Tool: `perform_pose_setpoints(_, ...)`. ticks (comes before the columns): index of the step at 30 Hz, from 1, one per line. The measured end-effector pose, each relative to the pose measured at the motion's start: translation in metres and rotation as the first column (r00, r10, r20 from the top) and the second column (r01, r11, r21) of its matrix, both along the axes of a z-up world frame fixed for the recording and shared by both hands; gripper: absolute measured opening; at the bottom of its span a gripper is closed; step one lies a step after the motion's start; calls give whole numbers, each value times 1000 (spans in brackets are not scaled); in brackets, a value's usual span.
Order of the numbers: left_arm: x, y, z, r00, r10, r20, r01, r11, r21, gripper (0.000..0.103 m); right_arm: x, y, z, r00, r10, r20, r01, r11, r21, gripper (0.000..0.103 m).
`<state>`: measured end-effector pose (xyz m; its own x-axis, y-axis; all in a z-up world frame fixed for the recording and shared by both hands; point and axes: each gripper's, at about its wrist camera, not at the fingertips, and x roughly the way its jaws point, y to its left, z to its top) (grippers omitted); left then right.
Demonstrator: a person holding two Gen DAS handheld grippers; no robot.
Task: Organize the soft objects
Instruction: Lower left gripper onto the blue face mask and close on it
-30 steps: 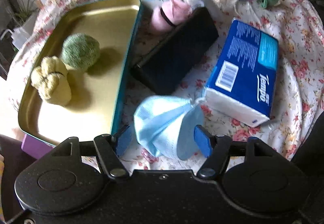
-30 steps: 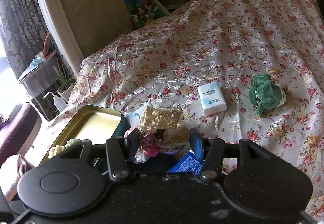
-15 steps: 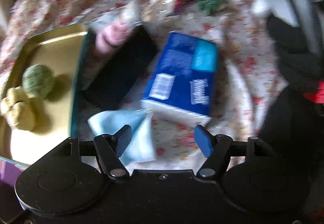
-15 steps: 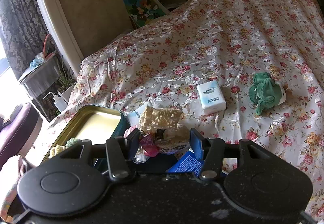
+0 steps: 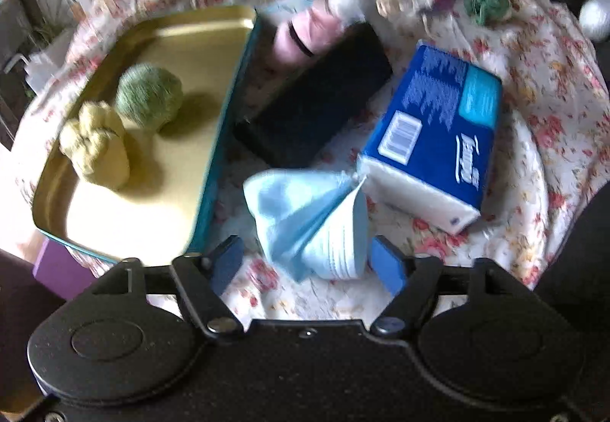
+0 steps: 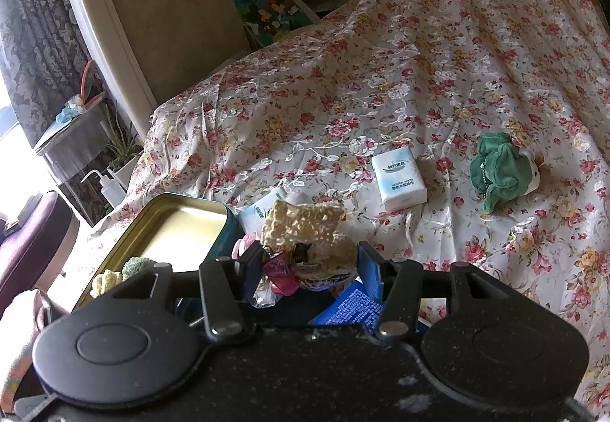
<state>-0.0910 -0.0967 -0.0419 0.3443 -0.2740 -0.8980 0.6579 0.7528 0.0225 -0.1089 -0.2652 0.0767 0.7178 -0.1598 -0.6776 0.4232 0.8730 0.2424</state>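
A light blue folded cloth (image 5: 305,219) lies on the flowered bedsheet (image 5: 533,139), between the two blue pads of the left gripper (image 5: 305,261). The jaws have just been opening and stand apart, neither pad pressing the cloth.

Taking the cloth as the landmark: just to its left stands an open tin tray (image 5: 213,170) with a gold inside, and in it lie a green knitted ball (image 5: 148,99) and a pale yellow soft bundle (image 5: 95,145), touching each other. Just beyond the cloth lies a black case (image 5: 316,105), with a pink soft thing (image 5: 301,34) at its far end. To the cloth's right, almost touching its tip, lies a blue tissue pack (image 5: 438,128).

The right gripper (image 6: 305,265) is clamped on a crinkly wrapped bundle (image 6: 301,231) topped by a beige puffed slab. Farther up the bed from it lie a small white tissue pack (image 6: 398,179) and, well to that pack's right, a green plush toy (image 6: 499,170).
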Motion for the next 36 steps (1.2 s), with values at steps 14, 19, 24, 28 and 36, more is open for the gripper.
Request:
perform_pose_setpoints(14, 27, -19, -25, 996, 38, -81, -35, 999, 39, 73, 1, 0, -1, 1000, 12, -8, -12, 1000, 6, 52)
perform_pose_setpoints(19, 31, -29, -31, 994, 33, -102, -29, 999, 44, 73, 1, -2, -2, 1000, 9, -7, -9, 1000, 10, 52)
perform_pose_setpoints(24, 34, -30, -29, 990, 42, -138, -39, 999, 24, 65, 0, -8, -6, 1000, -11, -16, 11, 1000, 26, 52)
perform_pose_setpoints(28, 32, -34, -23, 990, 34, -140, -34, 999, 3, 54, -2, -15, -8, 999, -32, -20, 33, 998, 52, 52)
perform_pose_setpoints(36, 22, -35, -5, 991, -3, -137, -3, 999, -44, 54, -1, -25, -16, 995, -73, -61, 77, 994, 72, 52)
